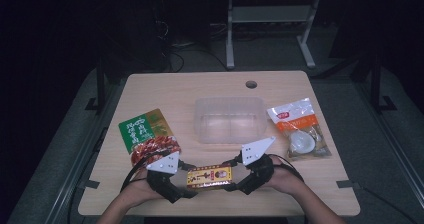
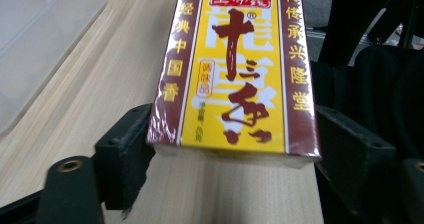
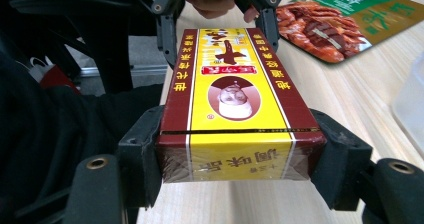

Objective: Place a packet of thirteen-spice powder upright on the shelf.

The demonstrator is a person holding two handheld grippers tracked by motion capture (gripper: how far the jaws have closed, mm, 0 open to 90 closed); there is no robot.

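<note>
Black jaws, left: my left gripper has the near end of the box between its two pads. Both pads sit right at the box's edges, and I cannot tell whether they press on it.
Black jaws, right: my right gripper is clamped on the other end, with both pads snug against the box's long sides.
Box: a yellow and maroon seasoning box wrapped in clear film. It is at the 6 o'clock edge of the table, strung between the two grippers and apparently just off the wood.
Long axis: seen from above, it runs from 9 o'clock to 3 o'clock. My left gripper is on the 9 o'clock end and my right on the 3 o'clock end.
Nearer hand: neither, as each is at one end. I trust the right's grip more.
Clear tub: an empty plastic tub lies near the box at its 12 o'clock.
Coming move, my judgement: the box probably goes to the tub. That means a short carry towards 12 o'clock with the box kept level, its long axis already matching the tub's long side.
Green sachet: a flat sachet showing red meat lies at 10 o'clock of the box, just behind my left gripper.
White and orange pouch: this pouch lies at 2 o'clock of the box, well clear of that path.
</note>
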